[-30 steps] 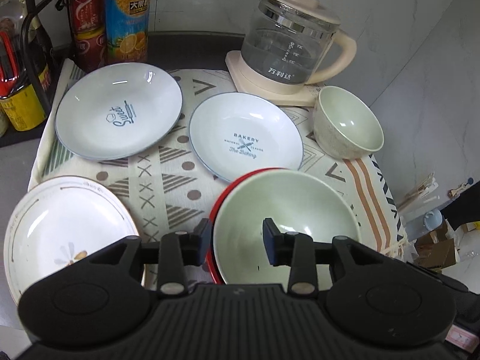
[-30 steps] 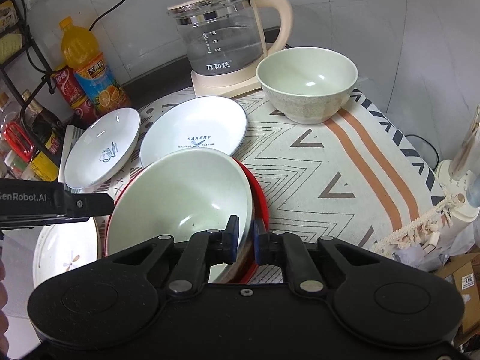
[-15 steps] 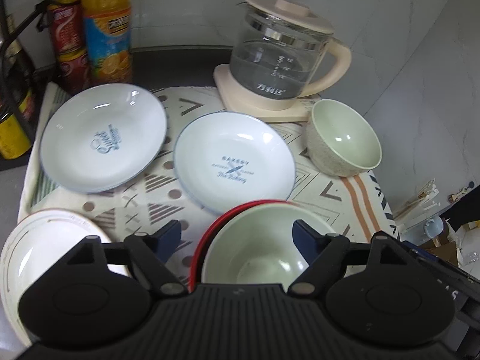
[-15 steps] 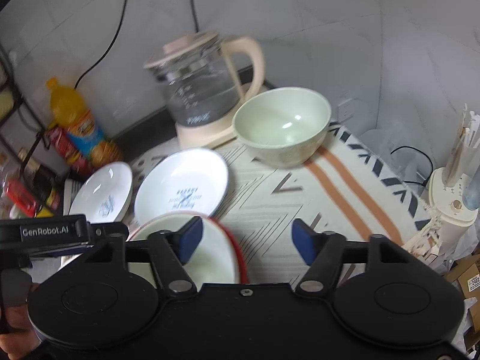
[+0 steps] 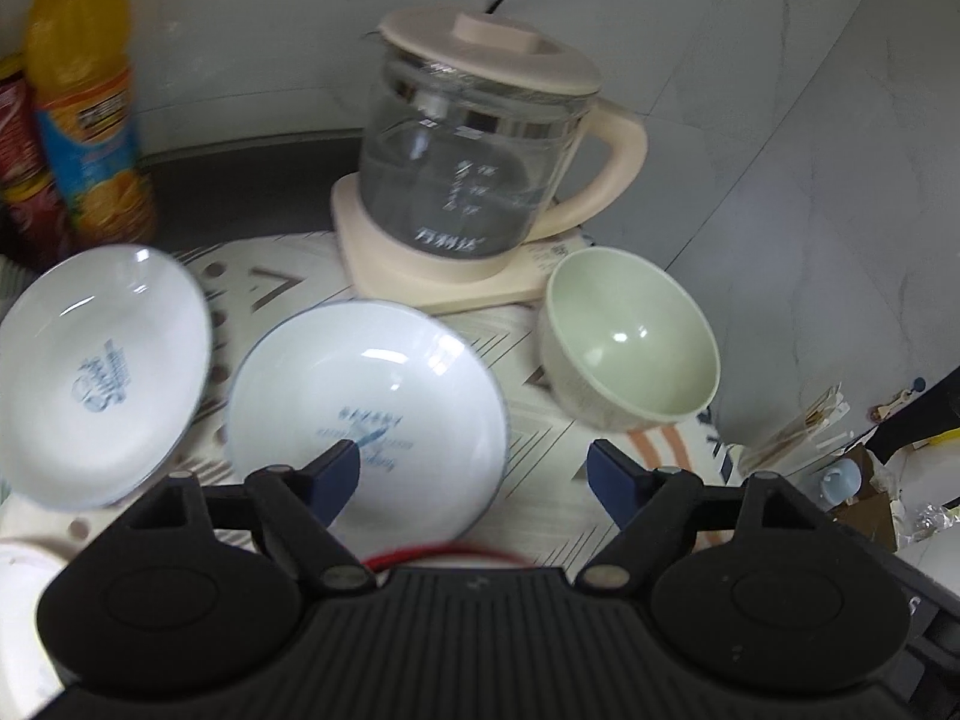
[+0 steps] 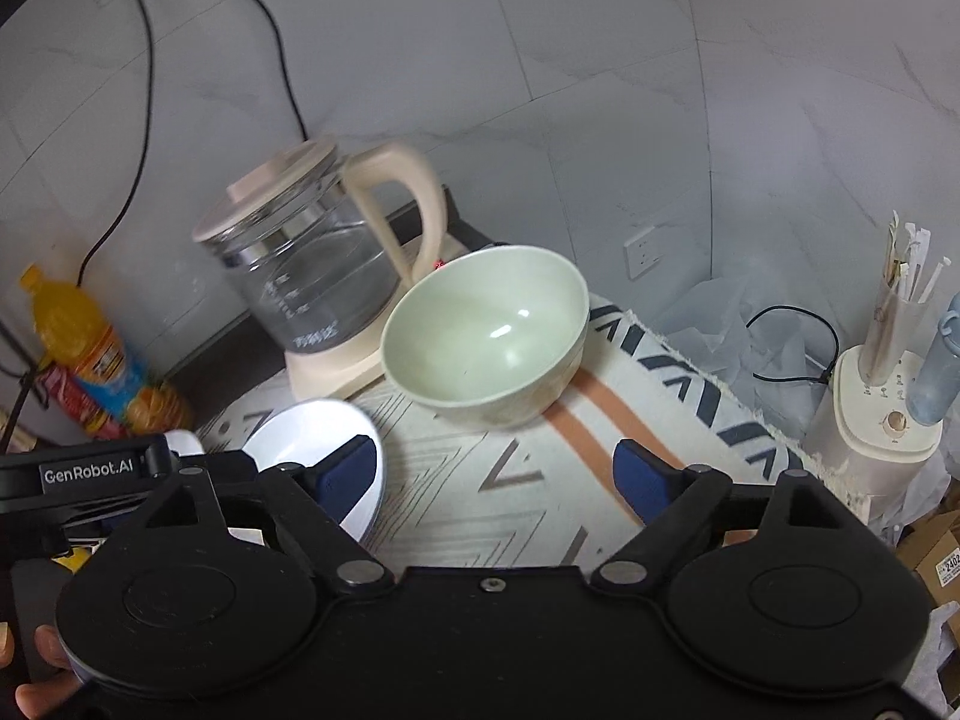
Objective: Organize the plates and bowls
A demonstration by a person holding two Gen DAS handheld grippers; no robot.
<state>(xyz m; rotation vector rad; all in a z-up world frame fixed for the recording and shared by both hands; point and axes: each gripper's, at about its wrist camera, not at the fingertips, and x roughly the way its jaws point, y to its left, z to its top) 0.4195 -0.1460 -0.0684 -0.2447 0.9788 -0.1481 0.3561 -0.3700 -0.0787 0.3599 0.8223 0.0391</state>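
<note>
Your left gripper [image 5: 474, 471] is wide open and holds nothing. Its blue pads [image 5: 336, 474] hang in the air above the cloth [image 5: 540, 516]. Right under it sits a white plate [image 5: 366, 408] with blue writing in the middle. A second white plate [image 5: 102, 378] lies to the left of that one, close by but apart. A thin red rim [image 5: 444, 555] peeks out just in front of the gripper body; you cannot see what it belongs to. At the far left edge there is a bit of another white dish [image 5: 24, 576].

Your right gripper [image 6: 498, 474] is wide open too, with nothing between its fingers. Ahead of it a green bowl [image 6: 486, 330] stands upright on the cloth, near the cloth's far edge. The bowl is just beside the kettle [image 6: 312, 276], which sits on its cream base behind the plates. An orange bottle [image 6: 84, 348] stands against the wall to the left. The picture from the left gripper is a little blurry.
</note>
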